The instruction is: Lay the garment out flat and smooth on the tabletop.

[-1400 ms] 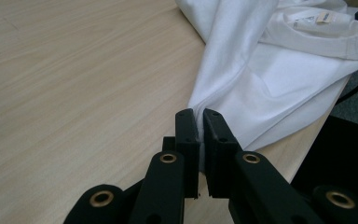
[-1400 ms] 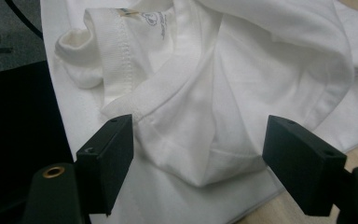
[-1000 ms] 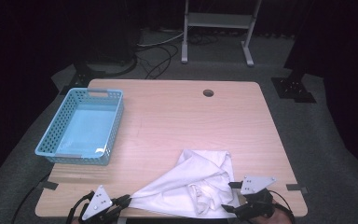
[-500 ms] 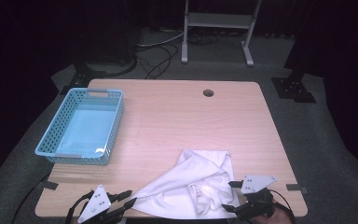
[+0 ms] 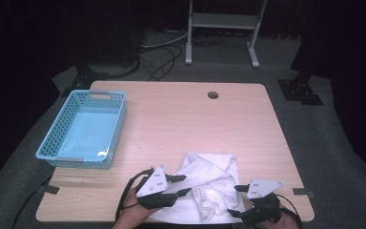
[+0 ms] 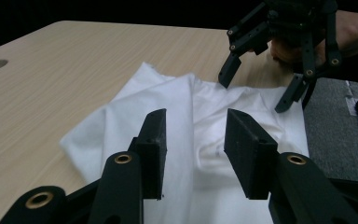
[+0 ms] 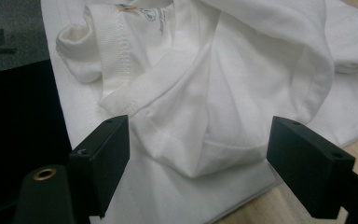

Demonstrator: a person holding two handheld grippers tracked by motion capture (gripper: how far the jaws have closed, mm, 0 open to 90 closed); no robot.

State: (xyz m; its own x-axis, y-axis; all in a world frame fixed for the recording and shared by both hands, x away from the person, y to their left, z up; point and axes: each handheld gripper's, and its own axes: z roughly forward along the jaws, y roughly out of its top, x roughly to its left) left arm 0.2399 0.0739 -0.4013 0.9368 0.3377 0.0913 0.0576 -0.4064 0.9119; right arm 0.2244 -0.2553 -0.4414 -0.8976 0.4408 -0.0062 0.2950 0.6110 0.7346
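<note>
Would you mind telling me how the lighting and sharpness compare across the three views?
High view: the table is evenly lit, the room around it nearly black, and the frame looks soft. Left gripper view: the white shirt is bright, and the left tongs up close look slightly soft. Right gripper view: the shirt's stitching is crisp, with soft shadows in its folds.

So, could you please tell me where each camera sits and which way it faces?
High view: above the near edge, looking forward and down at the table; both hands show.
Left gripper view: on the left gripper, facing the shirt and right gripper.
Right gripper view: on the right gripper, close over the shirt.
All share the shirt.
</note>
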